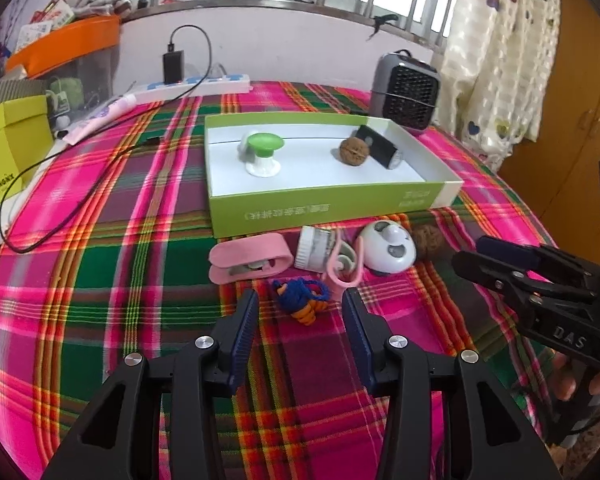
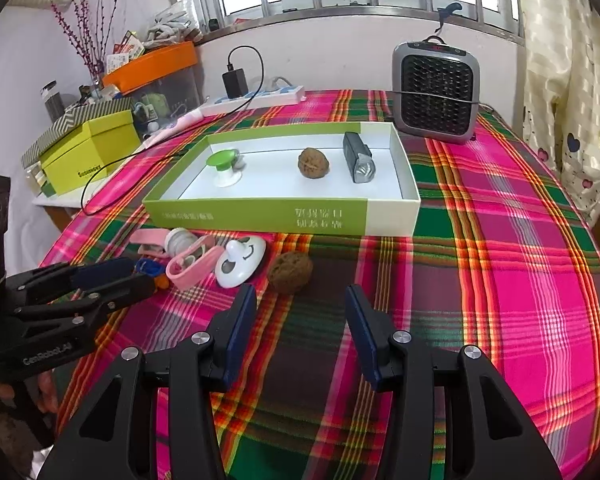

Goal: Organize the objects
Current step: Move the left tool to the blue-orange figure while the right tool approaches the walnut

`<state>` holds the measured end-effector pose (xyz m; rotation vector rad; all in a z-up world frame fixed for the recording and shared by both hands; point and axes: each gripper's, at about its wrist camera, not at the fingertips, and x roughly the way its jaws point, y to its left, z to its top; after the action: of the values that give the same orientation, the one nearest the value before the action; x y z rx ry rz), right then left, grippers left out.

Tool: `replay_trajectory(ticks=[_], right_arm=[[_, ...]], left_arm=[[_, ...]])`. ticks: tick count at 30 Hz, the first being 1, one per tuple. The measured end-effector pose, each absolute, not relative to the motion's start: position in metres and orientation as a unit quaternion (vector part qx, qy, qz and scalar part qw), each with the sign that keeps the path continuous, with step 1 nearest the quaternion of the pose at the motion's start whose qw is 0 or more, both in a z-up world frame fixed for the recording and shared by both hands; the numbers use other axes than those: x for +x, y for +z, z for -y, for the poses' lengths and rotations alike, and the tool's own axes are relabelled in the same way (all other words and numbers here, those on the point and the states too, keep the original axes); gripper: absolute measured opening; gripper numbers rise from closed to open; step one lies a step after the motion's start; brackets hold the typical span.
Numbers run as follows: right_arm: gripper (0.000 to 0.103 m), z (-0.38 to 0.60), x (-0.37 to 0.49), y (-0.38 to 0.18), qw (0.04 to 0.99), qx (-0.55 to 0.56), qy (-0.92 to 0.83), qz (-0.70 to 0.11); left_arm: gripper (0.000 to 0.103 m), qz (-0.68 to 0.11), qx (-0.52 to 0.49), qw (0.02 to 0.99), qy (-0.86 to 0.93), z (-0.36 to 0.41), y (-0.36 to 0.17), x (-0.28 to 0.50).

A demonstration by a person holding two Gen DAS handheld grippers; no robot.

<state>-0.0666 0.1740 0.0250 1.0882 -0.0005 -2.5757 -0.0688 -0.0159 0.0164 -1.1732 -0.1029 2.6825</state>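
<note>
While both claws hang apart and empty over the plaid cloth, the loose things sit in a row just in front of the green box (image 1: 332, 208), so going left to right: pink clip (image 1: 250, 262), a soft-looking folded strap or case, probably light and squashy, best pinched across its flat middle; white jar (image 1: 314, 249) lying on its side touching it, likely stiff and smooth, may roll, take it across the ribbed cap end; a thin pink hook (image 1: 342, 270), springy, easy to snag; the knotted rope toy (image 1: 302, 300) in blue and orange, nearest the left claw (image 1: 302, 306) and lined up between its open pads, soft, grippy, light, grab the fat middle knot; white egg-shaped gadget (image 1: 388, 246), hard glossy plastic, slippery I judge, take it across the narrow width; loose walnut (image 2: 290, 272) just ahead of the right claw (image 2: 300, 300), hard, rough, round, could squirt out, so centre it. Inside the box already: green-topped stand (image 2: 222, 168), a second walnut (image 2: 313, 163), grey torch-like item (image 2: 358, 158), well apart from one another. The bench is covered in a pink-green plaid cloth (image 2: 500, 260), soft, may bunch under a drag. Room: power strip (image 1: 196, 84) with charger at back, small heater (image 2: 436, 92) right rear, yellow-green box (image 2: 92, 148) at left, barred window, curtain at right.
</note>
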Motion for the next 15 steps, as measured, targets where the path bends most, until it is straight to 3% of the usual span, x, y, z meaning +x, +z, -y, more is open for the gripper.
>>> replay_trajectory(ticks=[15], right_arm=[[0.047, -0.172, -0.073, 0.025, 0.164, 0.392, -0.905, -0.002]], left_arm=[[0.042, 0.027, -0.420, 0.087, 0.903, 0.024, 0.010, -0.080]])
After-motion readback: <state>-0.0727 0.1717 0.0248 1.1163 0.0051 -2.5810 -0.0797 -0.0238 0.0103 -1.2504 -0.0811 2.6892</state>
